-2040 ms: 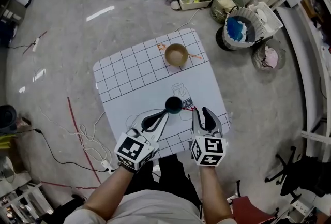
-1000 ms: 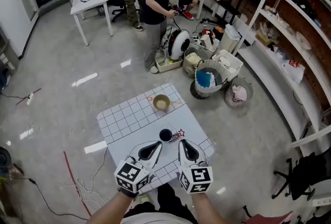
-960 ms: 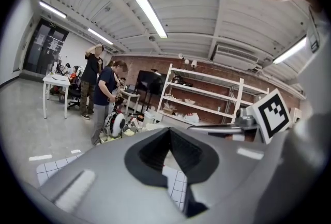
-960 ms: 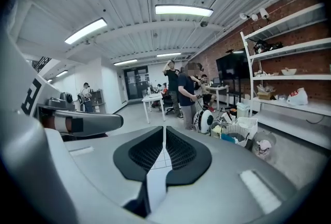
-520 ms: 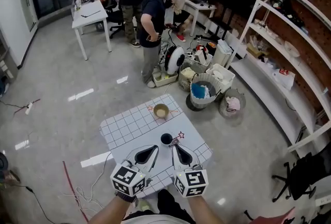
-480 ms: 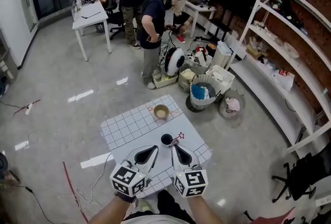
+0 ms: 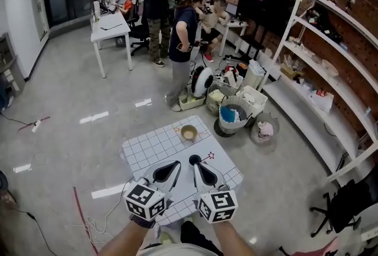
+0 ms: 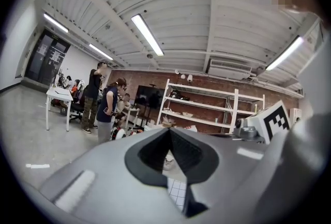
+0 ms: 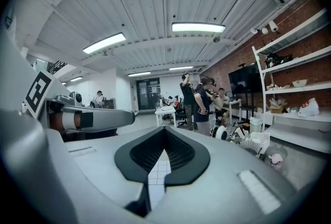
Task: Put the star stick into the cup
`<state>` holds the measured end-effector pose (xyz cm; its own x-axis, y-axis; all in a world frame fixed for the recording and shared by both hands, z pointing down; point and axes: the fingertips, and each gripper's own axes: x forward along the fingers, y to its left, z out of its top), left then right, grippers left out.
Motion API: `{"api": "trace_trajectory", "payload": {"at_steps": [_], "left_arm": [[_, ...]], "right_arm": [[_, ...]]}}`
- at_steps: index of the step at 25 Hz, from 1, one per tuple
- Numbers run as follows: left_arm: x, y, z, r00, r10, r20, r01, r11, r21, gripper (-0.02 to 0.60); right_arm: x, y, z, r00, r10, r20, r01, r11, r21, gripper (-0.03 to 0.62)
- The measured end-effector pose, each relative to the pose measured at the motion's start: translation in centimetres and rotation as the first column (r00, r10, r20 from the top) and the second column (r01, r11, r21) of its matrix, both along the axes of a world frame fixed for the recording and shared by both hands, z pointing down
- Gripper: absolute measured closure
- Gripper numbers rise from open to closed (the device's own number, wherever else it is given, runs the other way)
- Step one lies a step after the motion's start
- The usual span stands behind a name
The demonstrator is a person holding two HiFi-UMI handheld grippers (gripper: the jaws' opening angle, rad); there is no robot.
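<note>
A small dark cup [image 7: 194,159] stands on the white grid mat [image 7: 150,151] of a low table. The star stick [image 7: 209,156] shows just right of the cup, its star pointing away; I cannot tell whether its other end is inside the cup. My left gripper [image 7: 177,164] and right gripper [image 7: 196,165] hover side by side over the mat's near part, just short of the cup. Both are shut with nothing between the jaws. In the left gripper view [image 8: 168,131] and the right gripper view [image 9: 165,130] the tips meet, and neither cup nor stick shows.
A brown bowl [image 7: 189,132] sits at the mat's far edge. Baskets and bins [image 7: 235,113] crowd the floor behind the table on the right, and shelves [image 7: 331,71] line the right wall. People [image 7: 186,42] stand at the back near a white desk [image 7: 112,27].
The head view has tilted up, so the table looks smaller and more of the room shows. Both grippers have drawn together near the cup and stay shut.
</note>
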<state>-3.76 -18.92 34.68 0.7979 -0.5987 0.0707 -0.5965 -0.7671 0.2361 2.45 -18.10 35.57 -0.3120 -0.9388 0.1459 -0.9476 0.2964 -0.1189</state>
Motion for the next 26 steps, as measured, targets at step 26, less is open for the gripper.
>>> {"api": "trace_trajectory", "payload": {"at_steps": [26], "left_arm": [[-4.3,1.4,-2.5,0.998,-0.06,-0.018,0.061,0.997,0.051,0.577]], "right_arm": [[-2.3,1.9,-2.9,0.999,0.002,-0.034,-0.001,0.998,0.057,0.582]]}}
